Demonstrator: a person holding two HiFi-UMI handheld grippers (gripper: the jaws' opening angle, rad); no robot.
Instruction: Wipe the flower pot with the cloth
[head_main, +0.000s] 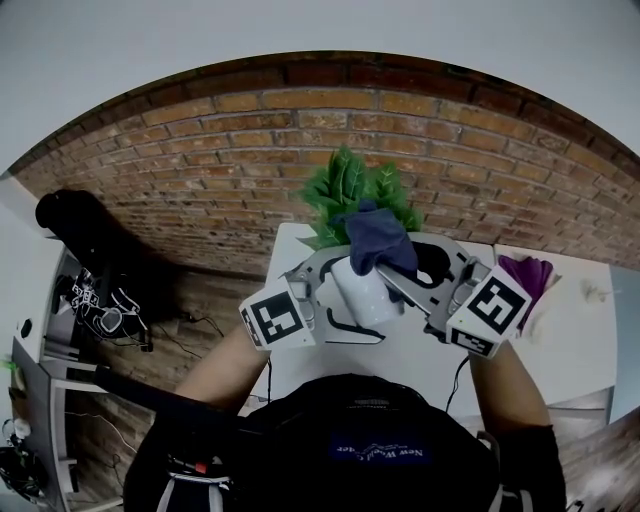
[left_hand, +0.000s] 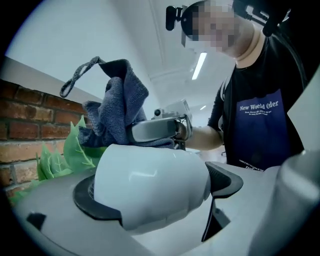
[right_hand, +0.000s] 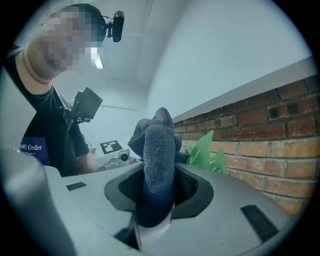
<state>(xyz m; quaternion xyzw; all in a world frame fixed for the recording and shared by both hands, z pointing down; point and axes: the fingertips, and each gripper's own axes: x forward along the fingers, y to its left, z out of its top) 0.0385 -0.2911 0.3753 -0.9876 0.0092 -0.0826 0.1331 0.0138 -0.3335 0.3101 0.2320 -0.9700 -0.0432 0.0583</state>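
While left gripper (left_hand: 159, 192) jaws clamp the flower pot (head_main: 365, 292), tipped sideways over the tabletop (head_main: 415, 352), right gripper (right_hand: 155, 200) jaws pinch the cloth (right_hand: 157, 150) at pot's 12 o'clock. Pot looks glossy, rigid, prob slippery/fragile: hold by body. Cloth soft, limp.

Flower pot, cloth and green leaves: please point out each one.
flower pot (left_hand: 150, 182), left gripper view, white side wall.
cloth (right_hand: 157, 160), right gripper view, upright fold.
green leaves (head_main: 350, 185), head view, middle leaf.

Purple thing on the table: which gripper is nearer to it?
Right. The right gripper, shut on the cloth, has its cube just beside the purple thing. The left gripper, shut on the pot, is farther off, on the pot's other side.
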